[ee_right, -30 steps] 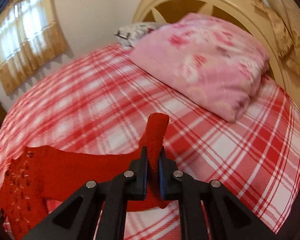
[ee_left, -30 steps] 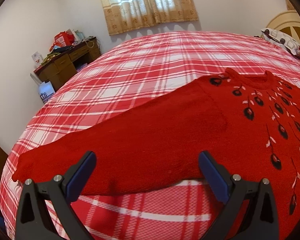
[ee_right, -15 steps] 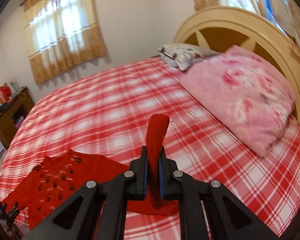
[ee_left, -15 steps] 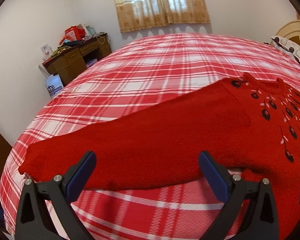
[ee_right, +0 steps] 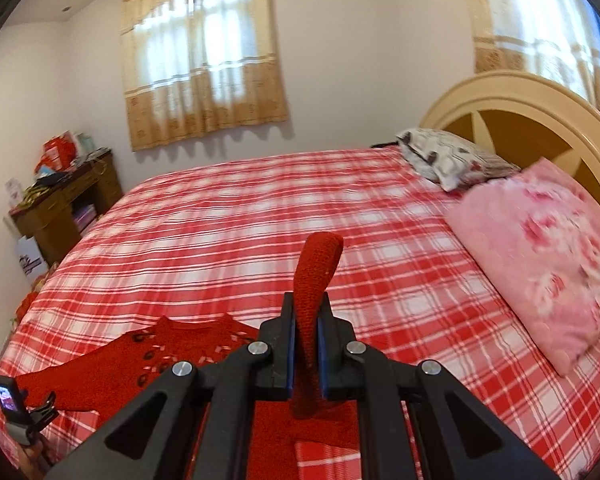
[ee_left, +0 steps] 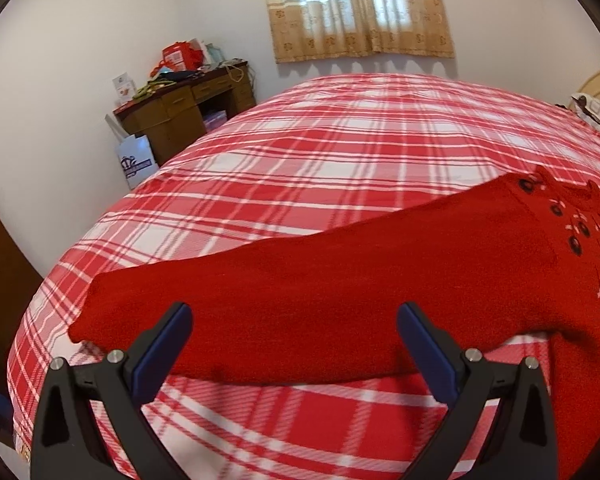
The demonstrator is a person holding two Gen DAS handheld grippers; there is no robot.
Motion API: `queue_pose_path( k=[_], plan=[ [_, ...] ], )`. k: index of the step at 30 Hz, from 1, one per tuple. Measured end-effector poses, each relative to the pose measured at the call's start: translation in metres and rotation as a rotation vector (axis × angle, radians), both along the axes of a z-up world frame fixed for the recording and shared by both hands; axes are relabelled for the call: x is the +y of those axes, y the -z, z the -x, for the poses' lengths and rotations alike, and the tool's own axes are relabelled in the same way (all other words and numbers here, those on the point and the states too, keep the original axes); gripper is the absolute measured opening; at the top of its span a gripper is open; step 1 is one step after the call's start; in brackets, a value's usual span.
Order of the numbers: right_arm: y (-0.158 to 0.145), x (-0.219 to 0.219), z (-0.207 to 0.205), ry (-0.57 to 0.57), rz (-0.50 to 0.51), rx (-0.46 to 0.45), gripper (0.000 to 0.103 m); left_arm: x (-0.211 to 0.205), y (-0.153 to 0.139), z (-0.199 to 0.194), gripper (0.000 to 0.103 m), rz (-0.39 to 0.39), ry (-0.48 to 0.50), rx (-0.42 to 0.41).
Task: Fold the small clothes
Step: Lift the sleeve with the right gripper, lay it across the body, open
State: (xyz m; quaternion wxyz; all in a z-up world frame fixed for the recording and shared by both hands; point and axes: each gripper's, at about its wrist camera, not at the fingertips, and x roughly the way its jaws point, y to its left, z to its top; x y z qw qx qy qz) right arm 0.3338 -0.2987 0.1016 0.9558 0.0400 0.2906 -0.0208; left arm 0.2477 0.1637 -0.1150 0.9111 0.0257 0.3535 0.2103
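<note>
One view alone shows the right claw [ee_right: 305, 336] pinching the sweater's [ee_left: 340, 292] cuff [ee_right: 316, 272]; the left claw [ee_left: 294, 340] gapes empty.

Red knit sweater [ee_left: 340, 292] spread flat, one sleeve [ee_right: 314, 280] lifted.

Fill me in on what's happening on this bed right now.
A person with a gripper in each hand is folding a red sweater spread on a plaid bed. The right gripper is shut on a sleeve cuff, which stands up between its fingers. The left gripper is open, holding nothing, over the other sleeve.
</note>
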Motion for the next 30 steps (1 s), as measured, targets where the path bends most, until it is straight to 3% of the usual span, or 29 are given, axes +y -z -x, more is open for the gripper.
queue_pose_path(
  k=[8, 16, 22, 30],
  plan=[
    [-0.015, 0.07, -0.017, -0.118, 0.044, -0.013, 0.008, 0.022, 0.003, 0.007, 0.103, 0.016, -0.032, -0.004],
    [0.001, 0.145, -0.038, -0.25, 0.07, 0.013, 0.008, 0.033, 0.007, 0.012, 0.103, 0.032, -0.043, 0.0],
    [0.047, 0.219, -0.058, -0.368, 0.045, 0.081, 0.008, 0.039, 0.01, 0.015, 0.103, 0.035, -0.05, 0.006],
    [0.173, 0.318, -0.072, -0.505, 0.072, 0.245, 0.008, 0.039, 0.015, 0.016, 0.103, 0.04, -0.053, 0.011]
  ],
)
